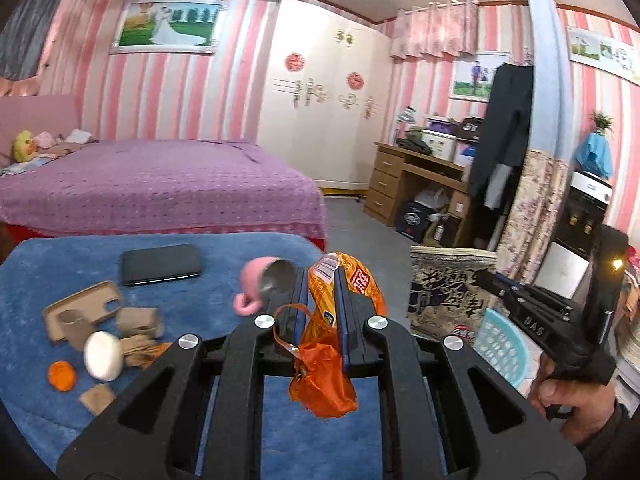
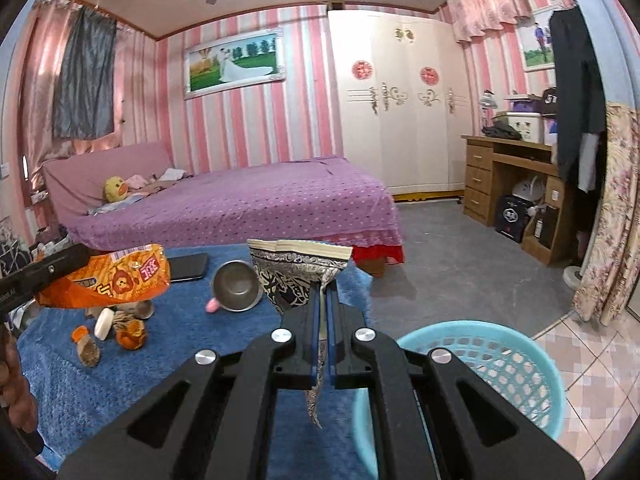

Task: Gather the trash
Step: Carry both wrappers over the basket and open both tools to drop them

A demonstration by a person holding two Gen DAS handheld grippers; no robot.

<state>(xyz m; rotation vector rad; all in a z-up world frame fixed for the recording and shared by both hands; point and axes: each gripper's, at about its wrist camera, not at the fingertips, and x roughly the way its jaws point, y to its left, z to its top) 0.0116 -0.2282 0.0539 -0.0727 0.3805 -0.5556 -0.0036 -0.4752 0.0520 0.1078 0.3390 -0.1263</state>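
Laundry basket (image 2: 500, 360) partly behind gripper body, cut by frame edge

Blue-towelled table (image 1: 48, 272) (phone (image 1: 161, 265), cup (image 1: 264, 284))

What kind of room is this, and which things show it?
Most likely a home bedroom: a bed with a purple spotted cover, a white wardrobe against the striped wall, and a wooden desk with drawers.

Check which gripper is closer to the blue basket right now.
Right. The right gripper, shut on the black-and-white packet, sits at the blue basket's near rim. The left gripper, shut on the orange snack bag, is over the blue mat, beside the basket.
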